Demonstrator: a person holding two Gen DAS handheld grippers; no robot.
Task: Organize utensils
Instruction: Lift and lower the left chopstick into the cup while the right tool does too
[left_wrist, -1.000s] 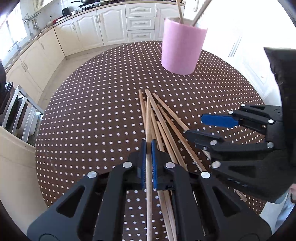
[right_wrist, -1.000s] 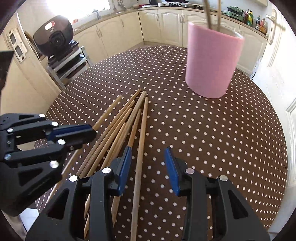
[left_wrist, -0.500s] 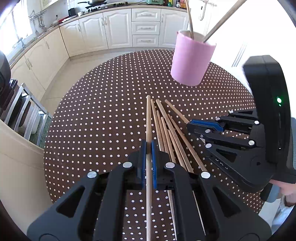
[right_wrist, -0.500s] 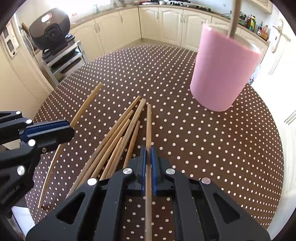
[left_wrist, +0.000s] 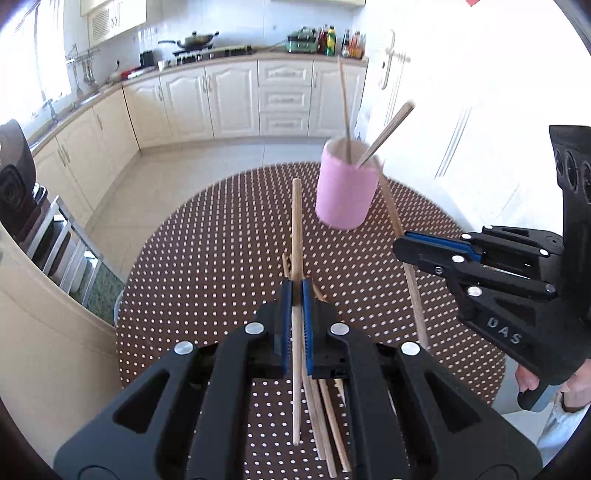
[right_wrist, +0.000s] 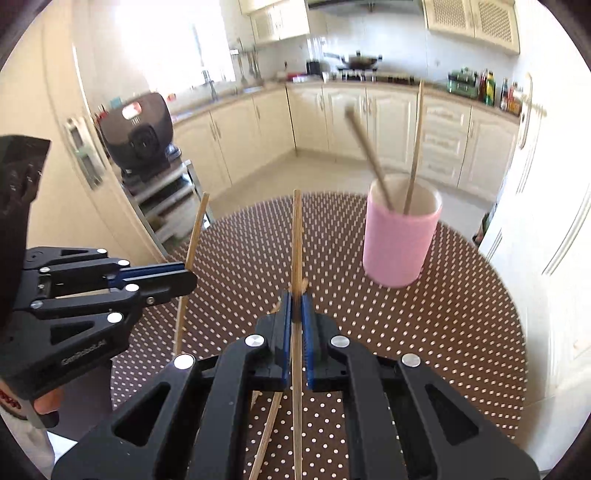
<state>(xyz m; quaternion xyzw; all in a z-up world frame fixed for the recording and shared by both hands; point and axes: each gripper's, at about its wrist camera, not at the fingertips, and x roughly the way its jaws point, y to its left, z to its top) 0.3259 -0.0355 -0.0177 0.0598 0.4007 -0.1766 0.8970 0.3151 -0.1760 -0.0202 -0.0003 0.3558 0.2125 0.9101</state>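
Note:
My left gripper (left_wrist: 296, 291) is shut on a wooden chopstick (left_wrist: 296, 221) and holds it lifted above the table, pointing toward the pink cup (left_wrist: 347, 188). My right gripper (right_wrist: 296, 301) is shut on another chopstick (right_wrist: 296, 229), also lifted. The pink cup (right_wrist: 400, 243) stands upright at the far side of the round polka-dot table (right_wrist: 461, 332) with two chopsticks (right_wrist: 415, 140) standing in it. Several loose chopsticks (left_wrist: 325, 424) lie on the table under my left gripper. The right gripper (left_wrist: 402, 245) shows at the right of the left wrist view, the left gripper (right_wrist: 188, 275) at the left of the right wrist view.
The table (left_wrist: 203, 288) has a brown cloth with white dots. Cream kitchen cabinets (left_wrist: 236, 103) line the back wall. A black appliance (right_wrist: 138, 133) sits on a metal rack left of the table. A white door (left_wrist: 480, 122) is to the right.
Both grippers have lifted their chopsticks up off the table and tilted upward, so the kitchen now fills the upper view. The right gripper closed on its chopstick one second ago.

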